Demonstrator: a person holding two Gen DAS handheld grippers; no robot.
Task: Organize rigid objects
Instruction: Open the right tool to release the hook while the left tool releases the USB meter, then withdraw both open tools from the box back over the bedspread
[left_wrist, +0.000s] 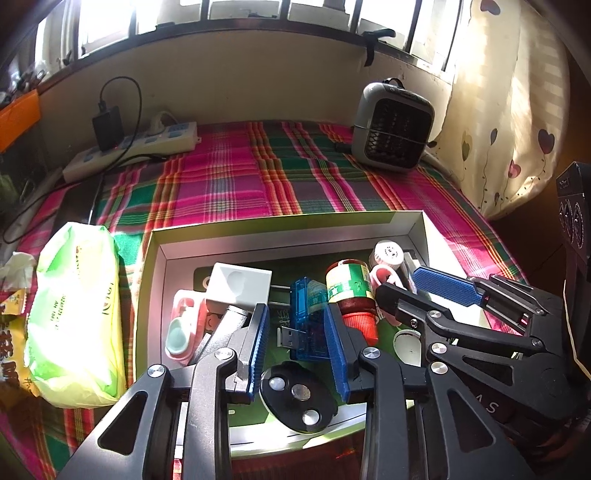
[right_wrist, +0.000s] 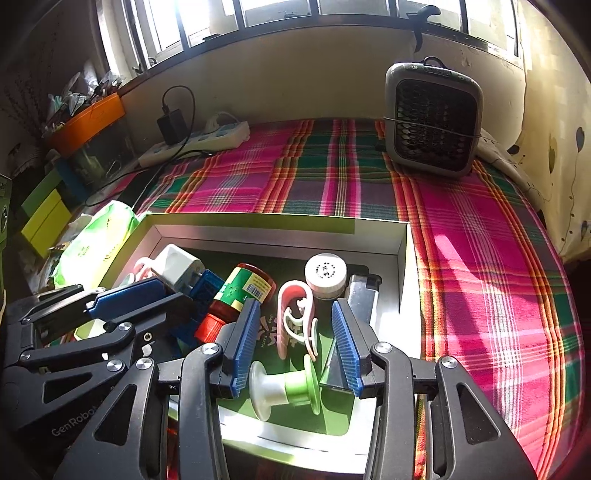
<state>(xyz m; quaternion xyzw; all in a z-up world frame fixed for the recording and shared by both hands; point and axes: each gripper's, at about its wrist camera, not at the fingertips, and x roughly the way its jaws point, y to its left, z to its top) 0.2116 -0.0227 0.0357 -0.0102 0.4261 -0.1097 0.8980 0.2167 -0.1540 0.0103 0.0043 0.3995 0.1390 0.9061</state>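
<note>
Hovering over the box (left_wrist: 417, 225), both hand-held grippers, left (left_wrist: 299, 343) and right (right_wrist: 297, 343), are wide and empty; you next close on one item.

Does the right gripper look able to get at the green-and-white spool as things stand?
Probably yes. The right gripper is open with the spool lying between its fingers in the box, nothing covering it; only the pink clip lies just beyond.

grey fan heater (right_wrist: 434, 118) | power strip (left_wrist: 133, 149) | green tissue pack (left_wrist: 75, 314) | plaid cloth (right_wrist: 480, 236)
</note>
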